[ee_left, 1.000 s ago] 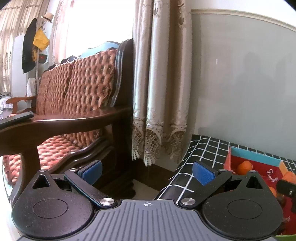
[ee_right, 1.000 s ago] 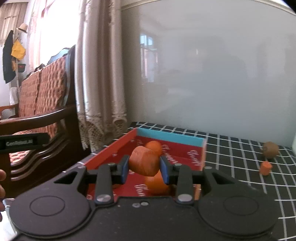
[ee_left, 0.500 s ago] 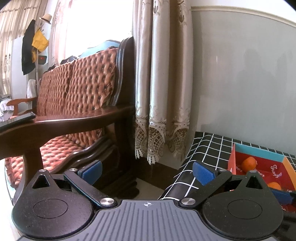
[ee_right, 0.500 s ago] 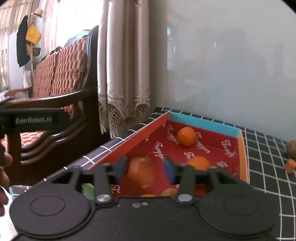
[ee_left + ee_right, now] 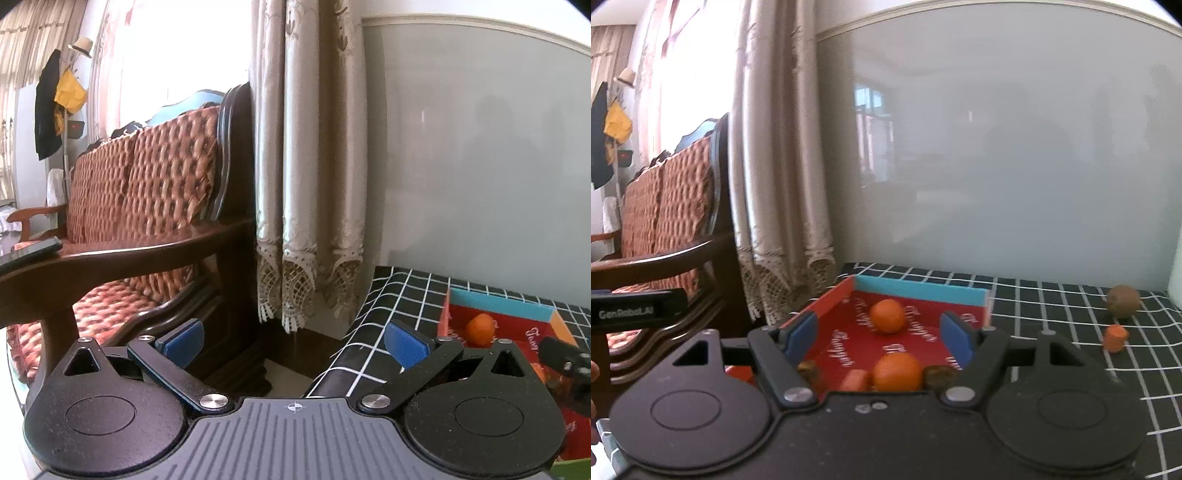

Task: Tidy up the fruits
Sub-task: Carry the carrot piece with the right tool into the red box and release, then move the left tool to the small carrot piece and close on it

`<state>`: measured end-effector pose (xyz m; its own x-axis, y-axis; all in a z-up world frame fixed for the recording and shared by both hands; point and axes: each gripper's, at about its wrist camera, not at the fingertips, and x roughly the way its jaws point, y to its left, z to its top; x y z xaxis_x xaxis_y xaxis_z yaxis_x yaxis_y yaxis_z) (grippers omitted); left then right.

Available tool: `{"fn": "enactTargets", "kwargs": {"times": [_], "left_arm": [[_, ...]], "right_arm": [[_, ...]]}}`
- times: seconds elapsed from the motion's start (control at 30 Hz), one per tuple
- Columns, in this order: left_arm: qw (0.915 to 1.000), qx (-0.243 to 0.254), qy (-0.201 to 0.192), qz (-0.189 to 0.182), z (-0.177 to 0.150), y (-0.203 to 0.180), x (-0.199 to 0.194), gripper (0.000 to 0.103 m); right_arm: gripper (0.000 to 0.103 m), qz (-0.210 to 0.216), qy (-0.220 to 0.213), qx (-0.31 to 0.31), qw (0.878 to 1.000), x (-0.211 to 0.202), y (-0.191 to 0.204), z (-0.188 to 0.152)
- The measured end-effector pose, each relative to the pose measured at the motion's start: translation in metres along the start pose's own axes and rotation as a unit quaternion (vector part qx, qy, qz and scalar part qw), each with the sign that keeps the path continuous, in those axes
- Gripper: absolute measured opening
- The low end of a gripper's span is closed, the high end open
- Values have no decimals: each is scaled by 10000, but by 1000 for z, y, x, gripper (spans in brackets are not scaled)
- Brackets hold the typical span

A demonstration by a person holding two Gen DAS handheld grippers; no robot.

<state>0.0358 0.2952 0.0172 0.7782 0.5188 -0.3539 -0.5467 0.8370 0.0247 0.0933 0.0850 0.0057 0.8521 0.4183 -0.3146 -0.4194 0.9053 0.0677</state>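
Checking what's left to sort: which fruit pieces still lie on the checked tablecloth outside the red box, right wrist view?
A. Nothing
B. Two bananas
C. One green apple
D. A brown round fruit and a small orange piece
D: the brown round fruit and small orange piece lie right of the red box.

Wooden sofa (image 5: 140, 229) with woven red-brown cushions on the left, dark curved armrest (image 5: 147, 254) in front. Dark flat device (image 5: 29, 253) lying on the armrest's near end. Beige lace-hemmed curtain (image 5: 306, 184) hangs between sofa and grey wall panel (image 5: 480, 166), bright window (image 5: 177, 55) behind. Coat rack (image 5: 64, 110) far left carrying black garment, yellow cloth, pale hat on top. Tabletop (image 5: 1052, 306) has a black cover with white grid lines. Wall panel shows faint reflections.
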Motion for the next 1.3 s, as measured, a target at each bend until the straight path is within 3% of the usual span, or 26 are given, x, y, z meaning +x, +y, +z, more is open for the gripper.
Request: {"fn": "enactTargets", "kwargs": {"times": [0.3, 0.97, 1.3], "left_arm": [[9995, -194, -126, -223, 3, -34, -14, 103], [9953, 429, 20, -868, -6, -155, -43, 103], [9843, 728, 13, -1606, -9, -219, -66, 103]], "right_arm": [[72, -376, -118, 34, 9992, -25, -45, 6], [72, -1137, -211, 295, 9929, -71, -141, 2], [72, -1454, -222, 441, 9881, -91, -181, -4]]}}
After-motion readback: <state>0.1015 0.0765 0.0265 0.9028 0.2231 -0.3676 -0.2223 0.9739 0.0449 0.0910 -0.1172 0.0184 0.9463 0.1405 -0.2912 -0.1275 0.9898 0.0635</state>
